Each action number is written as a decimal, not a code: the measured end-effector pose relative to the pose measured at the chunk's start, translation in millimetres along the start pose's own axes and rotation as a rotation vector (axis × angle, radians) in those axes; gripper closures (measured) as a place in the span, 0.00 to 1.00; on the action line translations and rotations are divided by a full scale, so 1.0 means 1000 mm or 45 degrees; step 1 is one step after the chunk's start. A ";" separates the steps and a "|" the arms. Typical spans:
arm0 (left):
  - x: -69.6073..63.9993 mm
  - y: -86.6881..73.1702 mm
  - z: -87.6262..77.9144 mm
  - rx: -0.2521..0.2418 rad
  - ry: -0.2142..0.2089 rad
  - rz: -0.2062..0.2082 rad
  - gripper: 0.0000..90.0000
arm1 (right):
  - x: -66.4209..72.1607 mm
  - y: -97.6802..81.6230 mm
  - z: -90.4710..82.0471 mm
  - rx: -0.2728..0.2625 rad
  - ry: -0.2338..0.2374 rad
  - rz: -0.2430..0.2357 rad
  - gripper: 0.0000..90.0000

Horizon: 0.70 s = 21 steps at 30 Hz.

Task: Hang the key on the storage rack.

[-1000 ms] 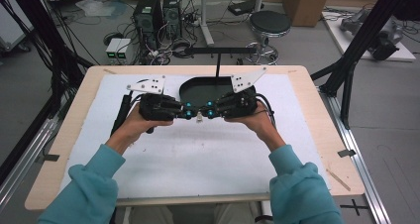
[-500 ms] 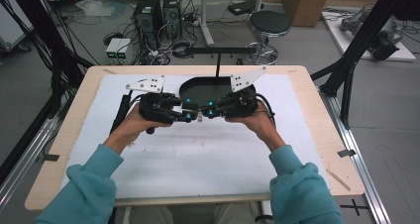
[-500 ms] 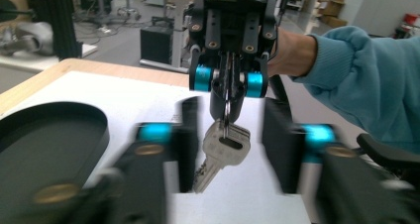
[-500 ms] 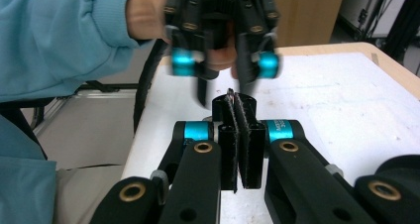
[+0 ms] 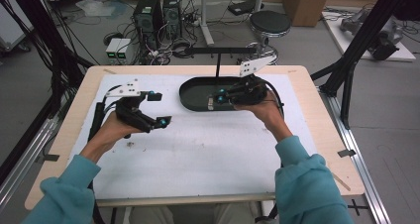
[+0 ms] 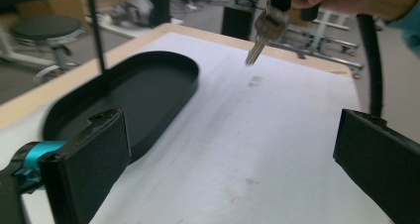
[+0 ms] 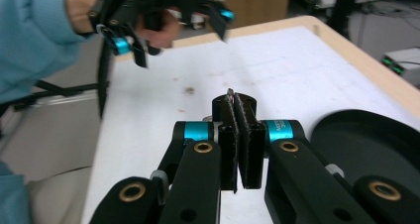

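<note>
Since the earlier frames, when both grippers met nose to nose at the near rim of the black tray, the left gripper (image 5: 159,108) has drawn away to the left, and its jaws have just been opening; they now stand wide apart with nothing between them, above bare white sheet. In the left gripper view its two black pads (image 6: 89,169) frame the sheet, with the tray at the left and the key hanging farther off.

By contrast, the right gripper (image 5: 214,101) sits over the near right part of the tray, jaws pressed together on a silver key (image 6: 262,33). From the left gripper view the key hangs blade down from those jaws, tilted, clear of the sheet and just off the tray's end. In the right gripper view the pads (image 7: 241,135) meet face to face, and just a thin edge of metal peeks out at their tip.

Beyond the grippers, the black oval tray (image 5: 193,97) lies at the far middle of the white sheet (image 5: 198,159), which covers most of the wooden counter (image 5: 322,130). Teal sleeves (image 5: 307,189) come in from the near edge. Past the far edge of the counter stands a round black stool (image 5: 270,23) among cables and computer cases on the floor.
</note>
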<state>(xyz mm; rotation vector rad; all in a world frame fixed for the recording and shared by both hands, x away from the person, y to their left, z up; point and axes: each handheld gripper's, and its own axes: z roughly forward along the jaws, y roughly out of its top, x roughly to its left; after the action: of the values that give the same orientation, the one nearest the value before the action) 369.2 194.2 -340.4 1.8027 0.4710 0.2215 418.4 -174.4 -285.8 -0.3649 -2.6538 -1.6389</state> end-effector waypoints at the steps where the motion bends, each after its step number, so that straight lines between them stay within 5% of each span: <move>1: 0.001 -0.003 -0.007 -0.007 0.035 0.010 0.02 | 0.000 0.000 0.000 0.000 0.000 0.000 0.99; 9: 0.002 -0.034 -0.057 -0.057 0.255 -0.017 0.02 | -0.021 0.015 -0.015 0.045 -0.107 0.021 0.99; 14: -0.006 -0.055 -0.081 -0.094 0.346 0.006 0.02 | -0.032 0.025 -0.021 0.070 -0.135 0.028 0.99; 21: -0.016 -0.094 -0.101 -0.145 0.425 -0.043 0.02 | -0.047 0.034 -0.029 0.109 -0.196 0.031 0.99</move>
<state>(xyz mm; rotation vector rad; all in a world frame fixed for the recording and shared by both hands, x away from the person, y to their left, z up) 296.3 296.6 -399.7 1.6498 0.7089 0.5203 467.3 -194.5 -248.8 -0.5403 -2.8054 -1.5437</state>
